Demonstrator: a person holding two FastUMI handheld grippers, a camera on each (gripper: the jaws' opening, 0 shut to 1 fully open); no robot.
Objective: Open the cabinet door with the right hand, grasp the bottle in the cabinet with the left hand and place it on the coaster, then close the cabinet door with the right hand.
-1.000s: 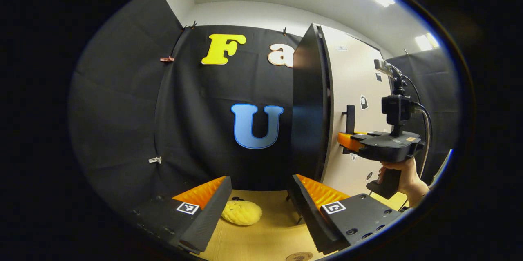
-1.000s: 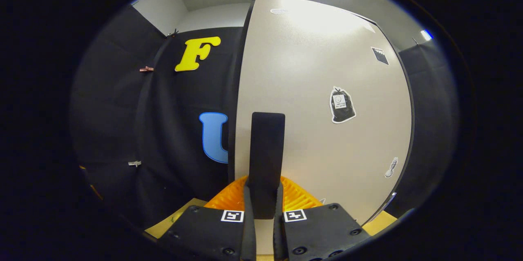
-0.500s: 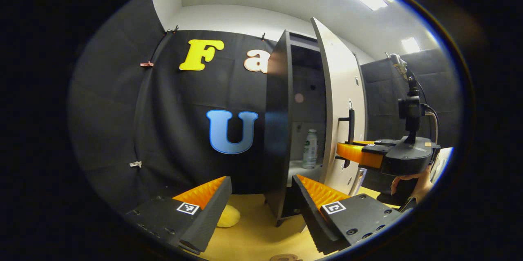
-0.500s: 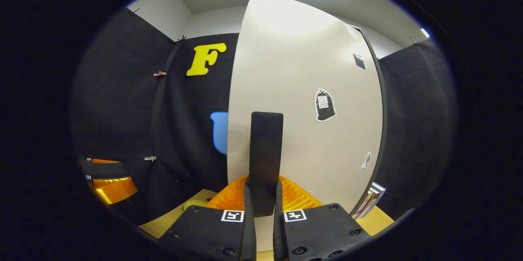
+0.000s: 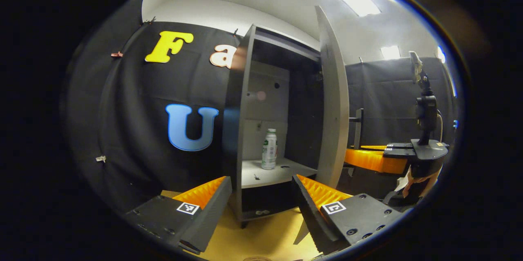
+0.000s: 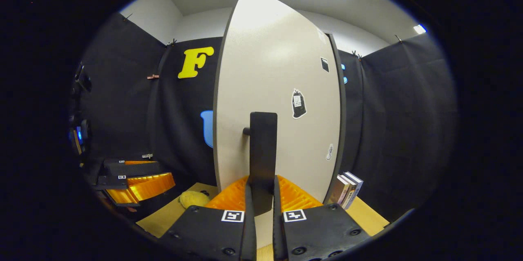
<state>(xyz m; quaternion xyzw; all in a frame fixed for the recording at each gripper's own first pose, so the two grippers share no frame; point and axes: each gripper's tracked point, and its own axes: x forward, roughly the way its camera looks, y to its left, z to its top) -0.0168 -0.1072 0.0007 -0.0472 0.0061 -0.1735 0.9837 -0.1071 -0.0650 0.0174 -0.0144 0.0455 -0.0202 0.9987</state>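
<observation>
Two grippers are at work: the right gripper point(image 6: 260, 208) has its fingers closed tight on the dark upright handle point(image 6: 262, 150) of the cabinet door point(image 6: 278, 101), while the left gripper point(image 5: 261, 208) waits nearer the bench point(image 5: 265, 236) with its fingers spread wide and nothing between them. One risk is that the handle slips from the right fingers and the door swings back across the opening as the left gripper reaches in. Another is that the left fingers clip the cabinet's side wall or nudge the tall, narrow bottle point(image 5: 269, 149) over before closing on it. Farther in, the bottle stands upright on the shelf point(image 5: 269, 174) inside the cabinet point(image 5: 282, 65), long axis vertical, cap pointing up, near the back wall.
</observation>
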